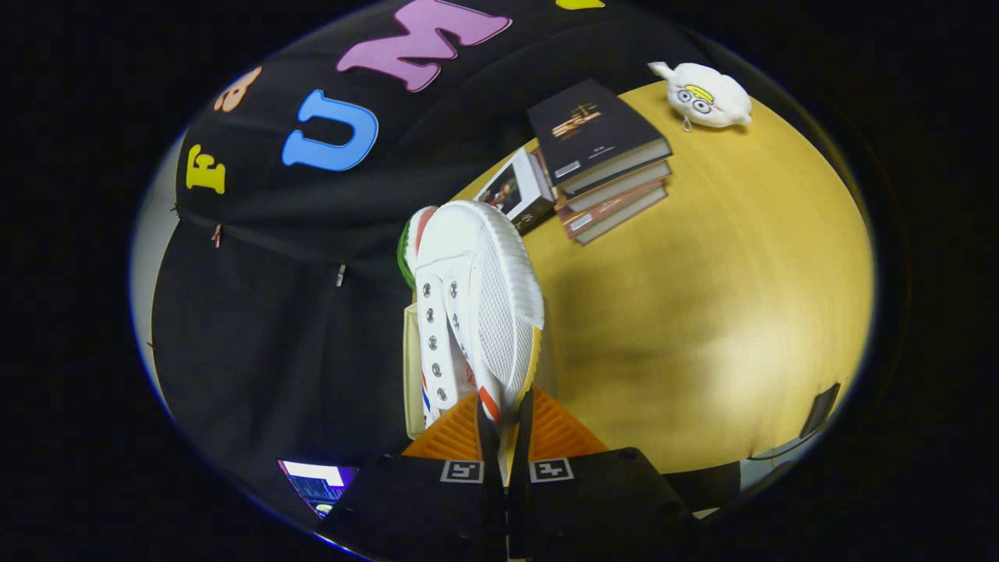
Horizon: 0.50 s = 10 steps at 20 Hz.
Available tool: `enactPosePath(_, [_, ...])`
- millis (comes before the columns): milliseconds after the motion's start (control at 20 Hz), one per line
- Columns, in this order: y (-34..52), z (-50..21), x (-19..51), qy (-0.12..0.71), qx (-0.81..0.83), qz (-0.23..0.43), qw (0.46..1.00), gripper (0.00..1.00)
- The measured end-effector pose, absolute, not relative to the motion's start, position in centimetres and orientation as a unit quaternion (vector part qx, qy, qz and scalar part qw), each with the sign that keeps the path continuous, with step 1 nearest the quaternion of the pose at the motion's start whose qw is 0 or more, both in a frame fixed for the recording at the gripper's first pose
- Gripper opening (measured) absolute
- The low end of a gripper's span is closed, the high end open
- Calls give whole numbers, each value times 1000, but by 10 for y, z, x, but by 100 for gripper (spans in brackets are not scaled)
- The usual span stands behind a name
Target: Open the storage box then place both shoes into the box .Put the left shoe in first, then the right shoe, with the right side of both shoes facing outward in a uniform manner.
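Observation:
A white sneaker with metal eyelets, a ribbed white sole and red and blue marks hangs between my fingers, heel end toward me and toe pointing away. My gripper is shut on the sneaker's heel edge, both fingers pressing on it. Behind the toe peeks a second shoe with a green and red edge. A pale cream box edge shows just left of the held sneaker; I cannot tell how the box stands. All of this hangs over the edge of a yellow wooden table.
A stack of books lies on the table beyond the sneaker's toe, with a smaller book leaning at its side. A white plush toy sits farther back. A dark flat object lies at the table's near right edge.

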<state>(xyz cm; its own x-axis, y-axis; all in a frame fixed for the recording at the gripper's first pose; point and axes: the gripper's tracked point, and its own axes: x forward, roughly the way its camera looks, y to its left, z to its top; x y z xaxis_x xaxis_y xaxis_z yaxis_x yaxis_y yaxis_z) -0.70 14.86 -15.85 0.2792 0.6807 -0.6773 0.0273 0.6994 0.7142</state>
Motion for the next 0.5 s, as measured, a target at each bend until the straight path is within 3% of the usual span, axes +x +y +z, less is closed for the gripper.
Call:
enactPosePath(300, [239, -185, -11, 578, 270, 215, 739, 7])
enactPosePath(400, [260, -186, -11, 576, 276, 223, 737, 18])
enactPosePath(500, [264, -162, -8, 549, 286, 222, 753, 72])
